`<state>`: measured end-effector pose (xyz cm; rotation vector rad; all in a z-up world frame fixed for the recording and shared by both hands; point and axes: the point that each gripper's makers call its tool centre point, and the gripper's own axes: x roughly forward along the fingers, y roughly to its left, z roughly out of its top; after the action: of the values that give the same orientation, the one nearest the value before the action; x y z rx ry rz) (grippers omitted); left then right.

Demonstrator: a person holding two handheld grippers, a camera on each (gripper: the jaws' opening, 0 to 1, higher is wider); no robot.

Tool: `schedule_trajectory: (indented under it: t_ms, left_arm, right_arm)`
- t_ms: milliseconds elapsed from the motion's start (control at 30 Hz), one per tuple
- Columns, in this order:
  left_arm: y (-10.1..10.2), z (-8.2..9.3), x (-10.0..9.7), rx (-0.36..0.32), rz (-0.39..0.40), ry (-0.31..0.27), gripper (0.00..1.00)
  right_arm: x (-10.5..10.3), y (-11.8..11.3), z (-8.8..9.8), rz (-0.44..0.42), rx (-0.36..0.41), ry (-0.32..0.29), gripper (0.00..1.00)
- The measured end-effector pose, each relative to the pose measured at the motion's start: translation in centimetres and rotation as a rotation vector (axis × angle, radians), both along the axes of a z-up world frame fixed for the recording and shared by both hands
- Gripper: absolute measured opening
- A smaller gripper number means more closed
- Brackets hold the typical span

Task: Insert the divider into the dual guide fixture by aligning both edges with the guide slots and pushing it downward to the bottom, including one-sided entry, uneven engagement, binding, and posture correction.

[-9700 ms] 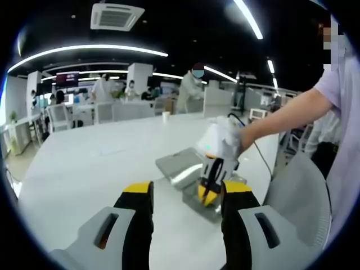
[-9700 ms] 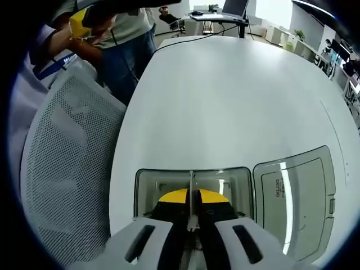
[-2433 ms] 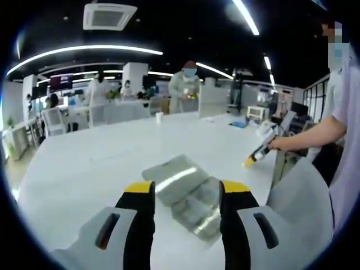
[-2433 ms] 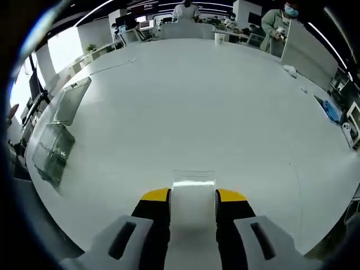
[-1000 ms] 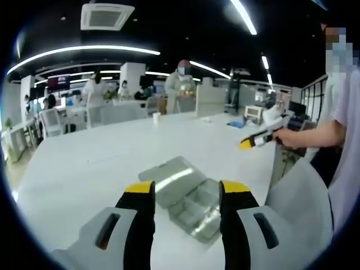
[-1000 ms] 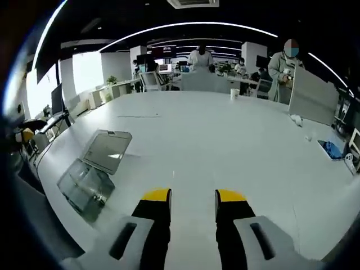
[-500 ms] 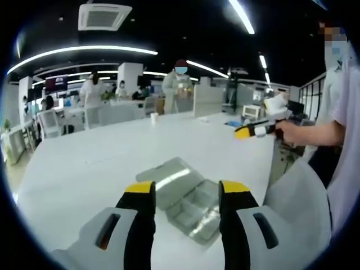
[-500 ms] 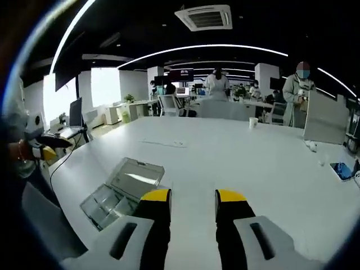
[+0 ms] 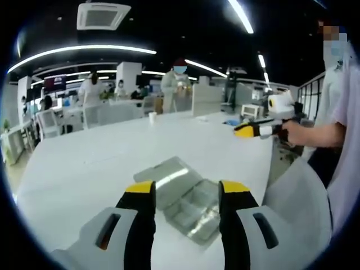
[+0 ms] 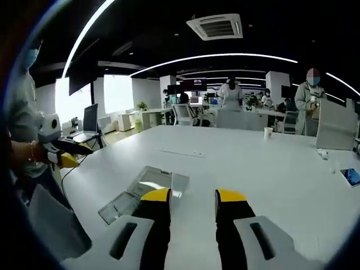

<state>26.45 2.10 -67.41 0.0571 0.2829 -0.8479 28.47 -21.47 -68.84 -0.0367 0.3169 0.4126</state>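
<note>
Our left claw point(image 9: 183, 197) stands spread with nothing between its yellow-tipped jaws. It looks down and forward at the dual guide fixture point(image 9: 194, 211), a clear plastic compartment box lying on the desk point(image 9: 84, 169) just ahead of the jaw tips and partly framed by them. The box's hinged lid point(image 9: 163, 177) is folded flat on the far-left side, so the long axis of box and lid together runs from near-right to far-left across this view.

Our right claw point(image 10: 192, 205) is likewise spread and empty, held level above the desk. In the right gripper view the fixture point(image 10: 126, 202) lies down and to the left of the jaws, its near part hidden behind the left jaw, its lid point(image 10: 160, 180) tilted up slightly. In the left gripper view the right claw point(image 9: 247, 130) shows raised off the desk at far right, well apart from the fixture. We judge the left claw the nearer of the two.

A thin upright wall is visible inside the box, but we cannot tell whether the divider is fully seated.

The desk is white, smooth and broad. A paper cup point(image 9: 152, 116) stands far back. Beyond lie an open office with workstations, ceiling light strips, an air-conditioning cassette point(image 9: 103, 15) and several people standing point(image 9: 178, 90).
</note>
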Motion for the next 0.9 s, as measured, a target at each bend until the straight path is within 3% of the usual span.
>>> schedule_trajectory:
  t_ms: [300, 733, 900]
  left_arm:
    - [-0.2, -0.1, 0.0, -0.002, -0.005, 0.005, 0.43]
    - [-0.8, -0.5, 0.0, -0.019, -0.025, 0.030, 0.43]
    - [-1.5, -0.4, 0.0, -0.049, -0.053, 0.070, 0.43]
  right_arm:
    - [-0.6, 2.0, 0.1, 0.039, 0.023, -0.010, 0.26]
    - [-1.6, 6.5, -1.4, 0.144, 0.028, 0.001, 0.26]
    - [-2.0, 7.6, -1.3, 0.181, 0.023, -0.007, 0.26]
